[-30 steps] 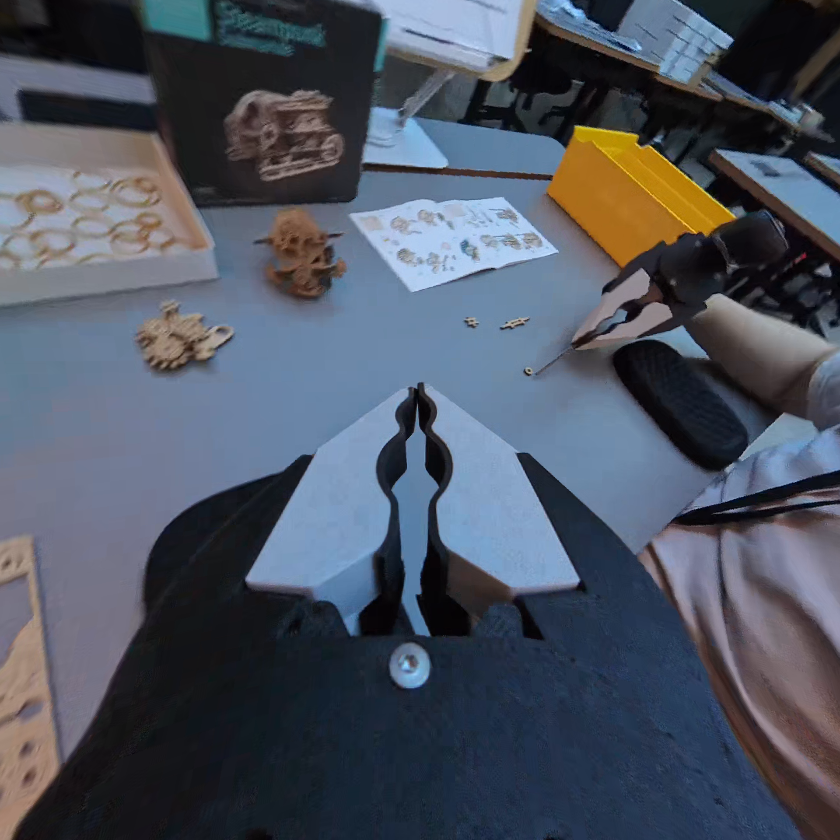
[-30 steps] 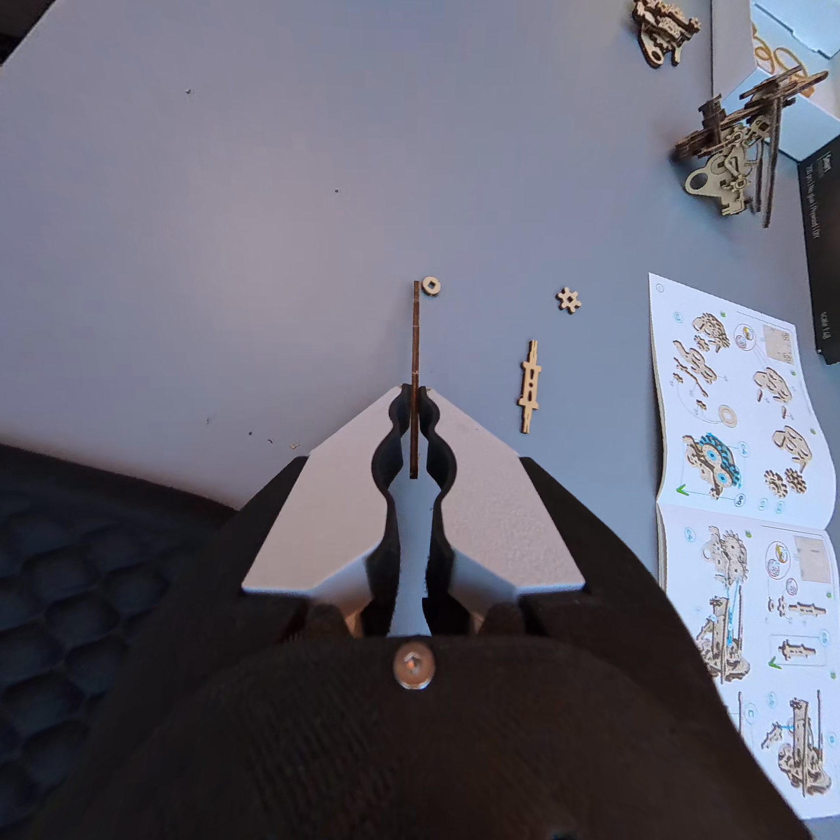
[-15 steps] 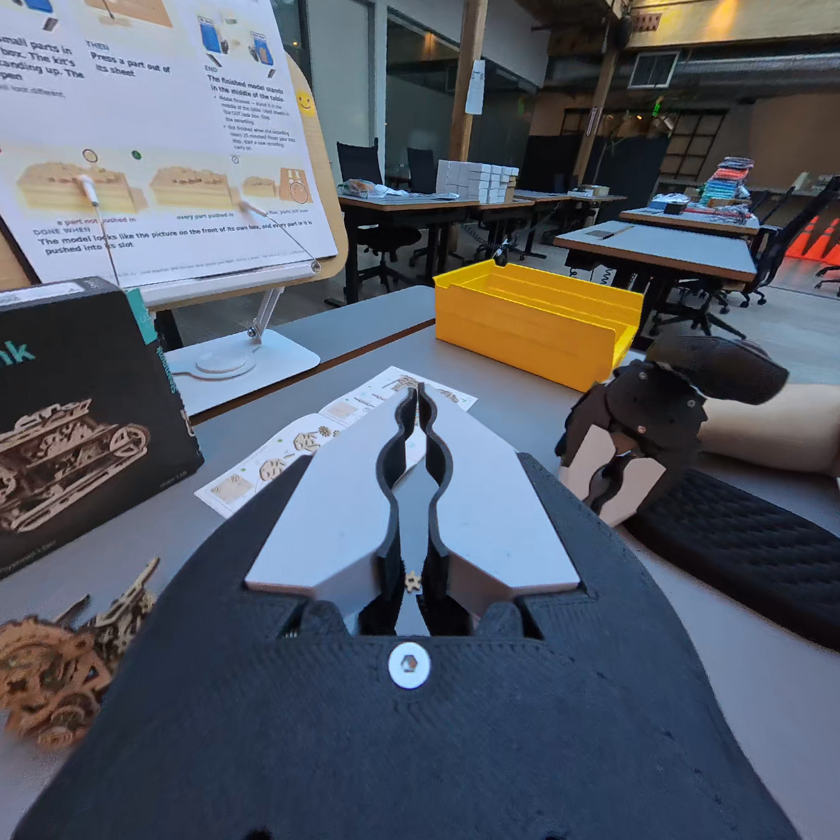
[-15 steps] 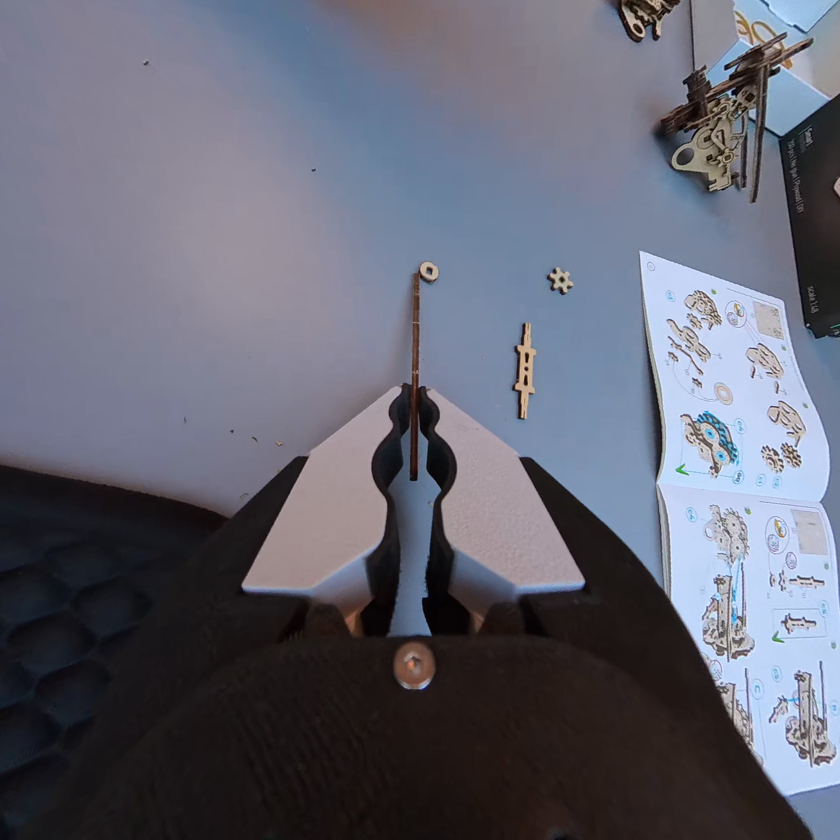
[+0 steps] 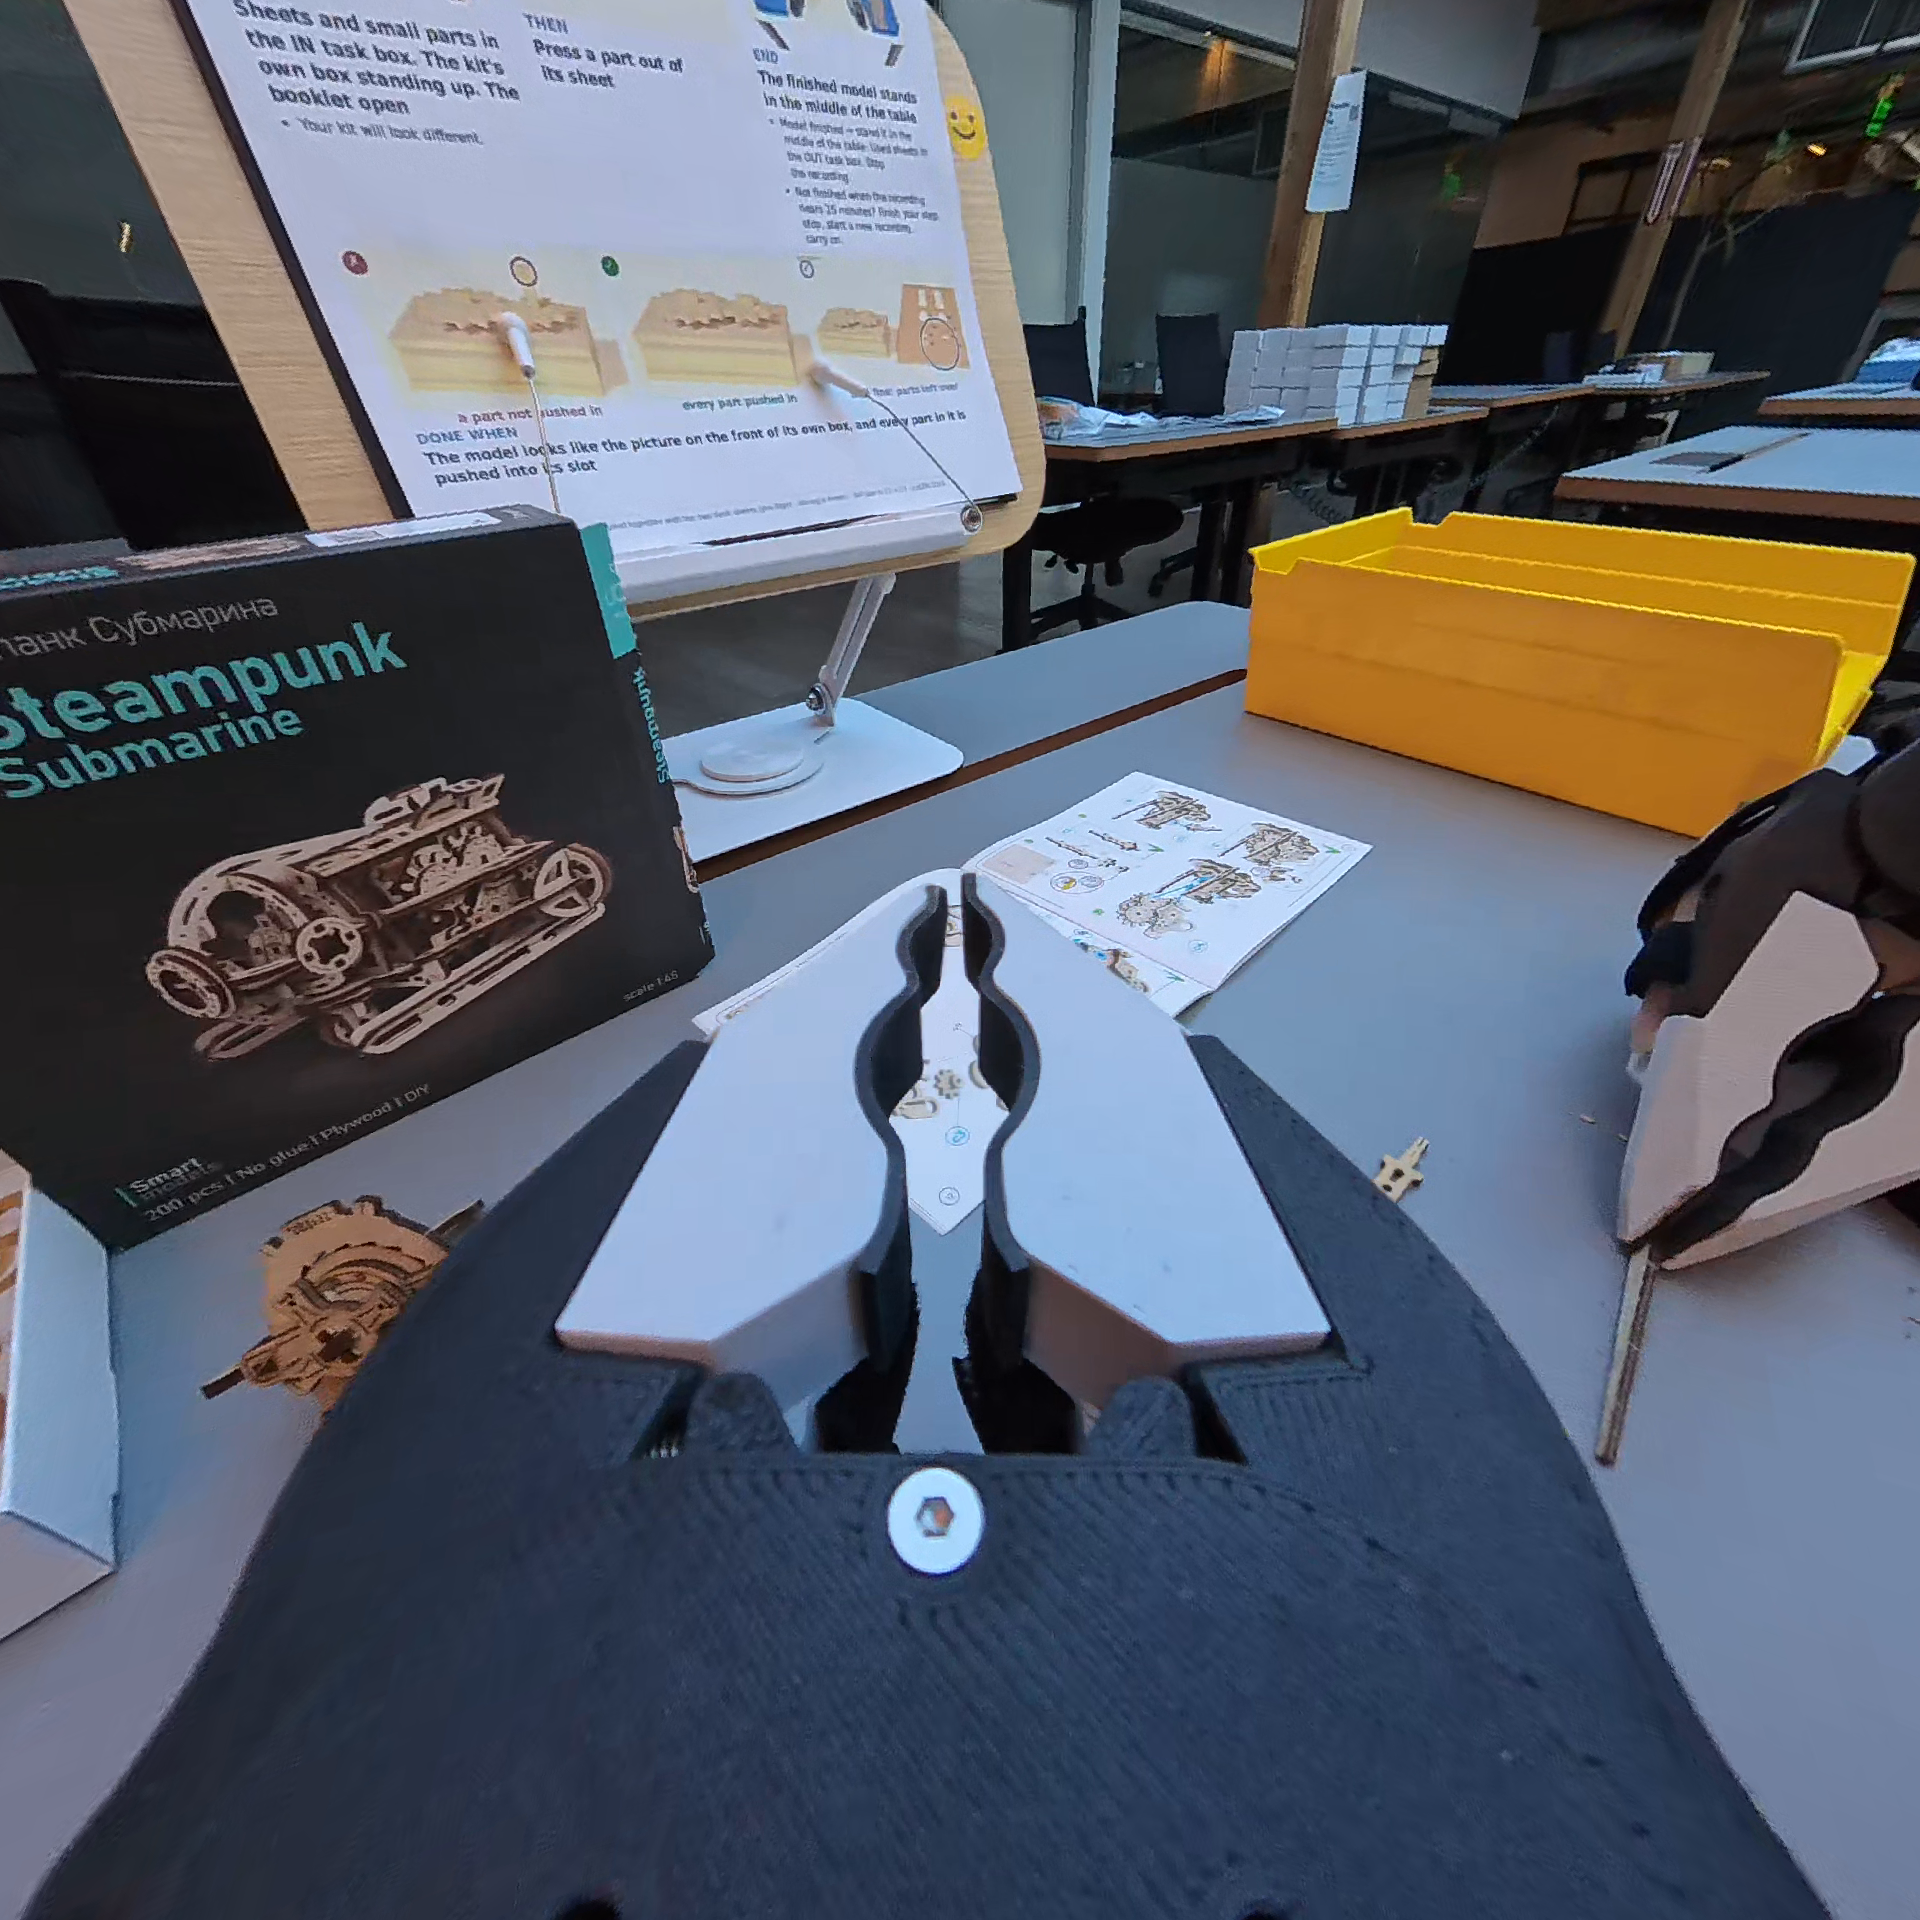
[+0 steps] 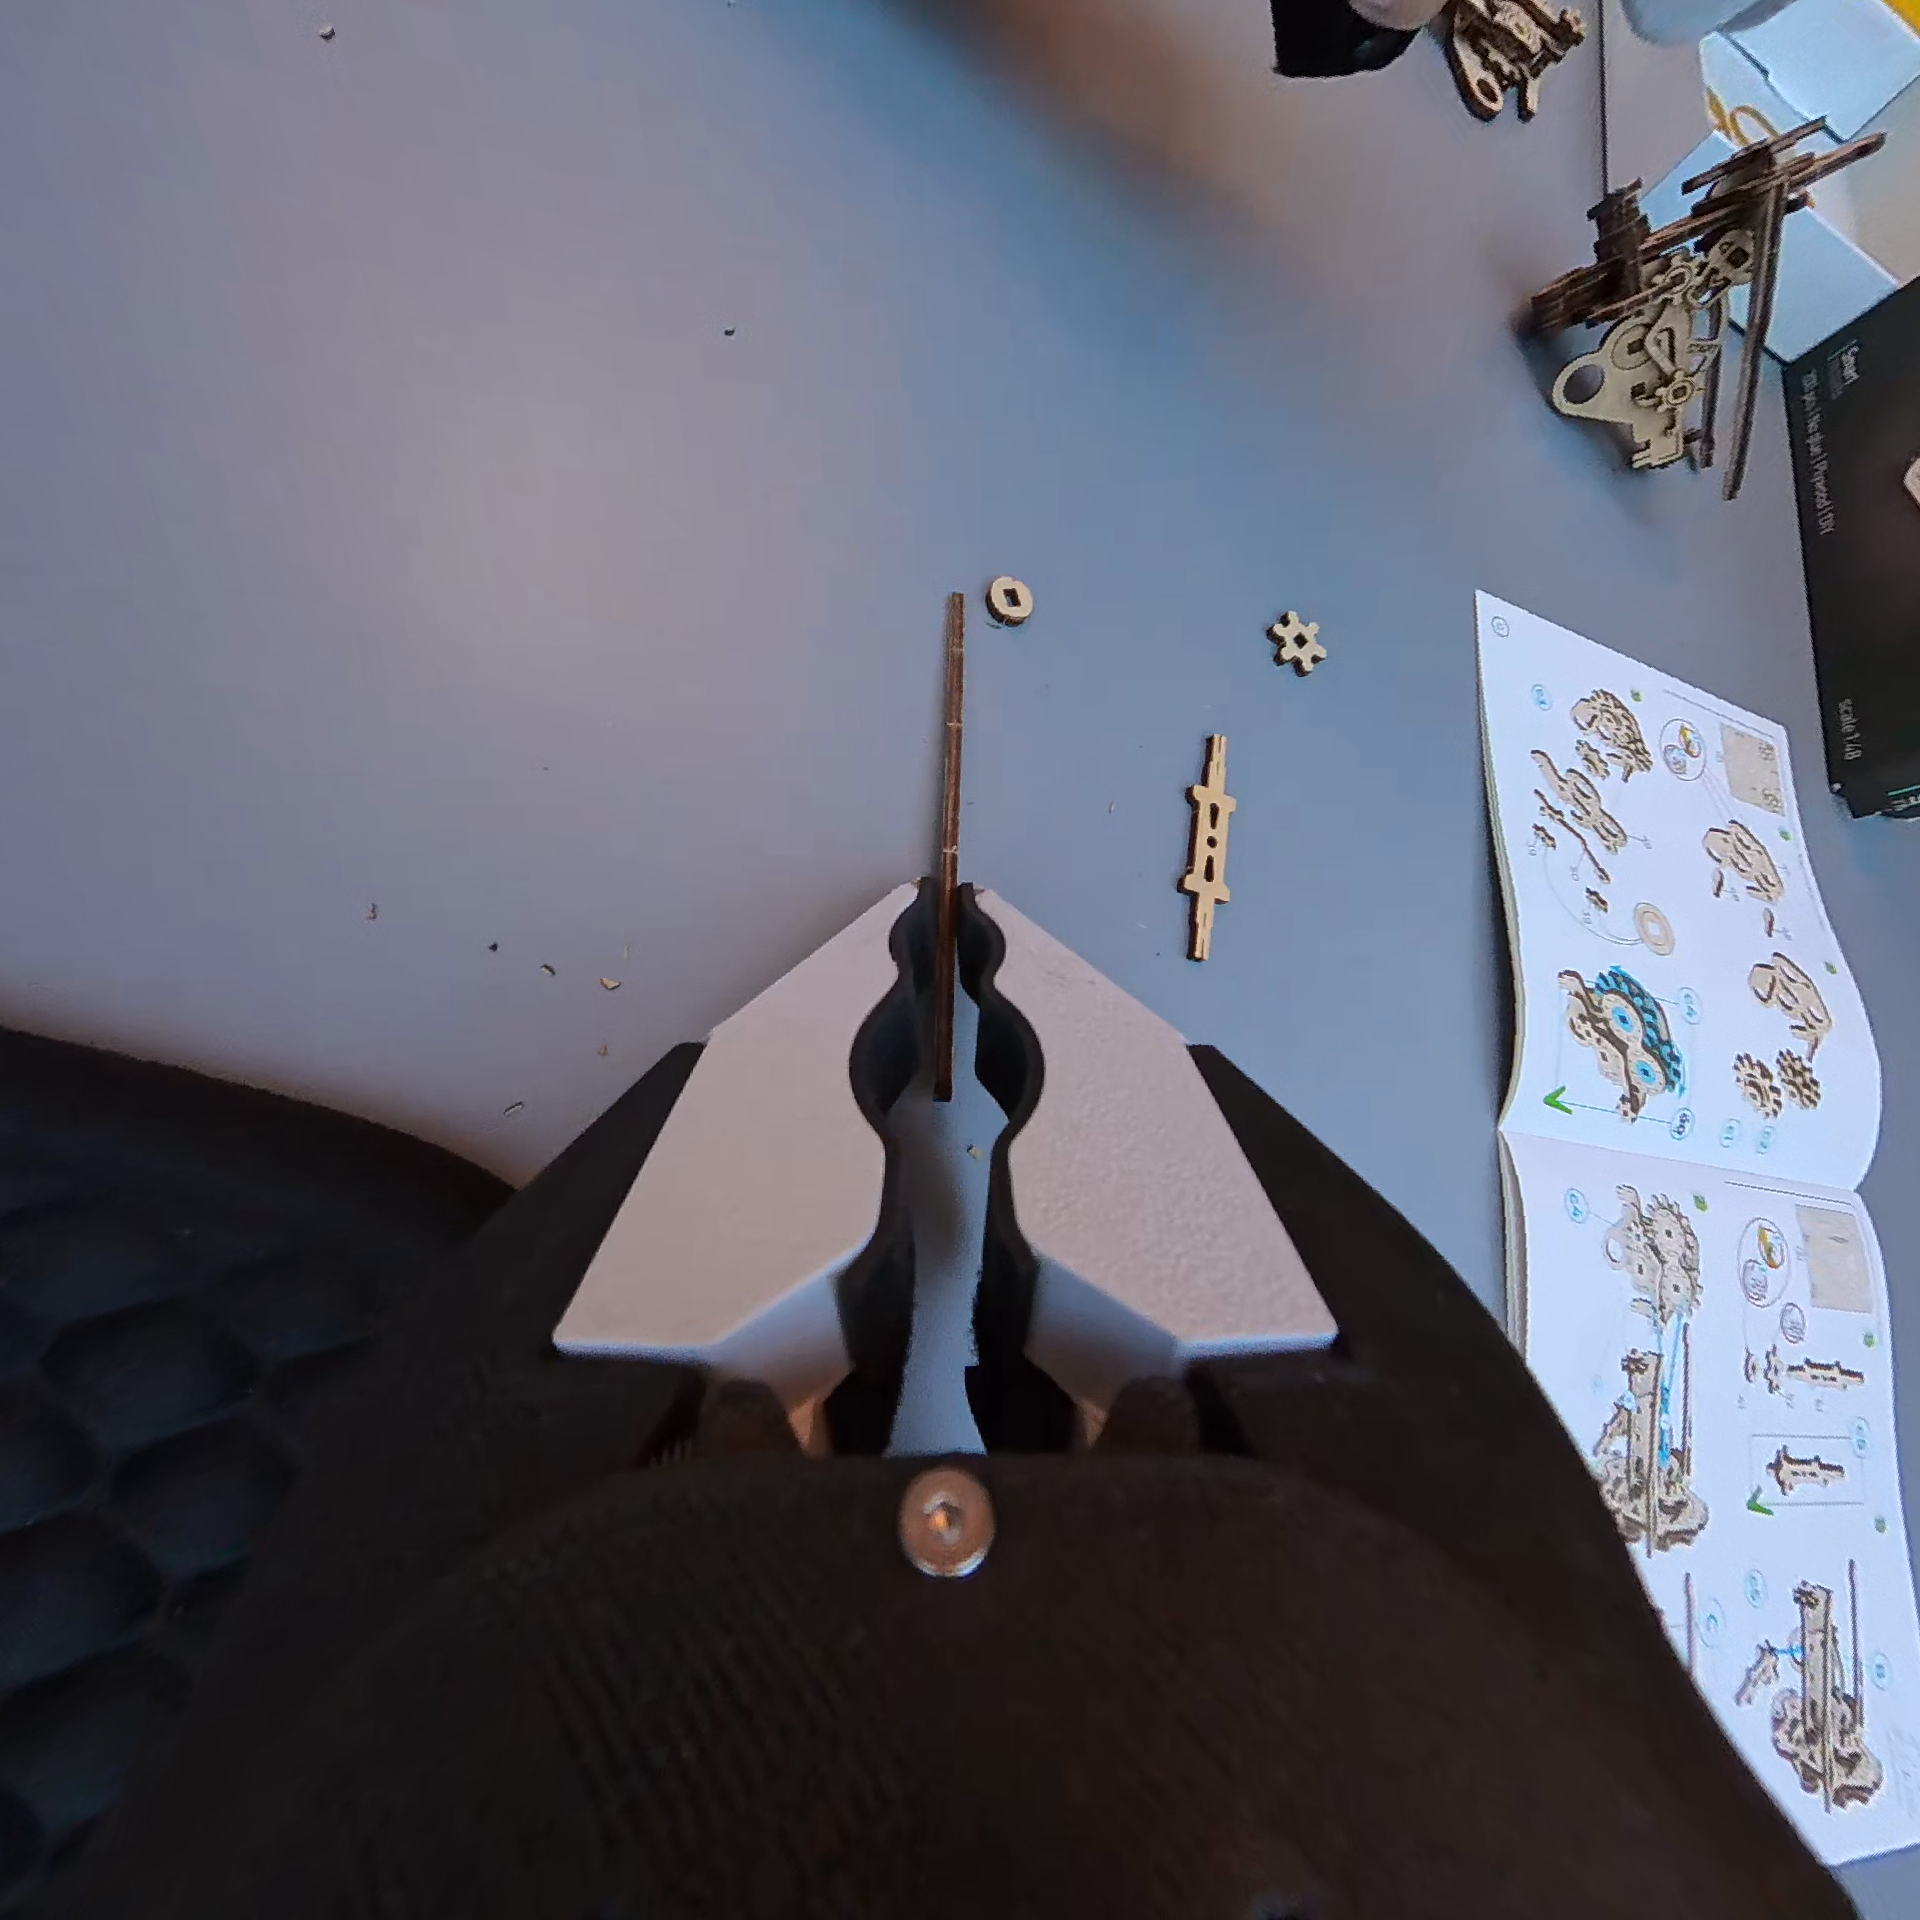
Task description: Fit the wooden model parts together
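Note:
My right gripper point(image 6: 945, 888) is shut on a thin wooden stick point(image 6: 951, 748) that points forward over the grey table. The stick's far end lies beside a small wooden ring point(image 6: 1010, 601). A tiny gear point(image 6: 1297, 642) and a notched axle piece point(image 6: 1207, 847) lie just to its right. My left gripper point(image 5: 951, 883) is empty, its jaws closed to a narrow slit, held low over the booklet point(image 5: 1174, 883). The right gripper point(image 5: 1652, 1242) and stick point(image 5: 1621, 1361) also show at the right edge of the left wrist view. A built sub-assembly point(image 5: 332, 1299) lies left of my left gripper.
The black kit box point(image 5: 312, 831) stands at the left, with an instruction board point(image 5: 623, 260) on a stand behind it. A yellow bin point(image 5: 1558, 665) sits at the back right. A black pad point(image 6: 156, 1351) lies under the right hand. Two sub-assemblies point(image 6: 1662, 332) point(image 6: 1507, 52) lie far right. The left gripper's tips are roughly 20 cm from the right gripper's. From my right tips it is roughly 6 cm to the notched axle piece point(image 6: 1207, 847); from my left, 15 cm. From the right gripper's tips to the tiny gear point(image 6: 1297, 642) is close to 11 cm.
My left gripper has swung up and forward, from looking down at the table to sitting low near the box and booklet, close to the right gripper. The right gripper and stick have barely moved.

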Demonstrator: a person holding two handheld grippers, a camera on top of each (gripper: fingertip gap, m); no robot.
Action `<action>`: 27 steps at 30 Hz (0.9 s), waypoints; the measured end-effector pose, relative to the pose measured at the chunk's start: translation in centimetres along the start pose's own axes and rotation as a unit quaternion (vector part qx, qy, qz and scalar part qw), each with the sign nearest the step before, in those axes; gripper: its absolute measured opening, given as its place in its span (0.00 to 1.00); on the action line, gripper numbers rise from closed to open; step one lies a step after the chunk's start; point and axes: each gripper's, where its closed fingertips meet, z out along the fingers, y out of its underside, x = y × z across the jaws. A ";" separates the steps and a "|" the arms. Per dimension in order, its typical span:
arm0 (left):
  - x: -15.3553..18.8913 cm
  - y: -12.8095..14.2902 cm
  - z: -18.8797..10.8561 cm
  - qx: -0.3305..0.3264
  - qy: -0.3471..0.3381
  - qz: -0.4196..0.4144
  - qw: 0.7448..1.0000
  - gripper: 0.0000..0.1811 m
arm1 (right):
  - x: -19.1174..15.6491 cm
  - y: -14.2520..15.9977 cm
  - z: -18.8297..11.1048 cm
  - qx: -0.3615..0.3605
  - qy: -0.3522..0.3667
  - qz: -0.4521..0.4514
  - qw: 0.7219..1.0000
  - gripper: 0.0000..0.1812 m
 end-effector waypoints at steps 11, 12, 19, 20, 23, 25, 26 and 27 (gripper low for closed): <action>0.2 2.3 0.8 -0.052 0.017 -0.007 0.998 0.01 | 8.3 0.4 -1.1 -0.004 0.133 0.060 0.989 0.01; 0.3 2.3 0.9 -0.052 0.017 -0.007 0.998 0.02 | 8.6 0.7 -0.7 -0.015 0.133 0.060 0.989 0.01; 0.2 2.8 1.0 -0.069 0.013 -0.014 0.997 0.01 | 9.7 1.7 1.5 -0.088 0.148 -0.009 0.985 0.01; 0.1 2.9 1.1 -0.074 0.008 -0.013 0.997 0.01 | 9.9 1.7 1.6 -0.095 0.150 -0.020 0.984 0.01; 0.4 3.2 1.2 -0.083 0.008 -0.008 0.996 0.01 | 10.0 1.3 2.3 -0.095 0.140 -0.042 0.985 0.01; 0.5 3.3 1.3 -0.087 0.008 -0.002 0.996 0.01 | 9.6 1.4 2.7 -0.091 0.126 -0.050 0.987 0.01; 0.6 3.4 1.3 -0.089 0.008 0.001 0.996 0.01 | 9.3 1.4 2.8 -0.088 0.117 -0.054 0.988 0.01; 0.6 3.5 1.4 -0.091 0.008 0.002 0.996 0.01 | 9.1 1.4 2.8 -0.084 0.113 -0.062 0.988 0.01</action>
